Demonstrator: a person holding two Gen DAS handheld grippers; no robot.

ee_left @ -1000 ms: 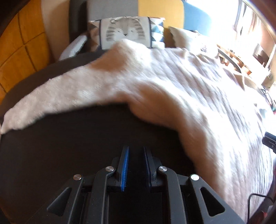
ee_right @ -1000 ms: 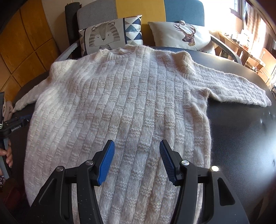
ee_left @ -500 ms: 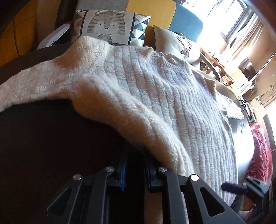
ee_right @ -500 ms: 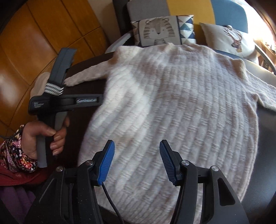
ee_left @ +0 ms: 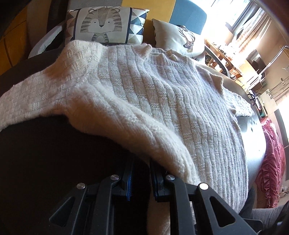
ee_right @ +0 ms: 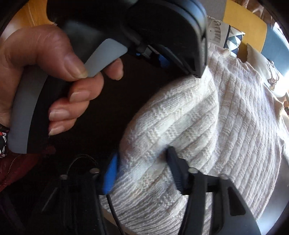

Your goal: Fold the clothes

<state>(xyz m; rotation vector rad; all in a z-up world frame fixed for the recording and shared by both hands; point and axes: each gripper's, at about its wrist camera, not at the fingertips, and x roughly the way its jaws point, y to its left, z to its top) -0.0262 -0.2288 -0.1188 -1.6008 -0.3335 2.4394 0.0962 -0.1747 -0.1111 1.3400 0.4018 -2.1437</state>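
Cushioned sofa (ee_left: 187, 16), bright window (ee_left: 240, 12)

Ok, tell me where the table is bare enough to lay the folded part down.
Bare dark table lies left of the sweater, below its left sleeve; a strip shows past its right edge. The near hem is crowded with both tongs.

A lived-in home: printed cushions (ee_left: 106, 23) line a sofa (ee_left: 187, 16) behind a dark table (ee_left: 54, 153), while curtains (ee_left: 252, 23) filter sunlight over cluttered shelves (ee_left: 225, 59) and a ruffled pink cover (ee_left: 271, 162).
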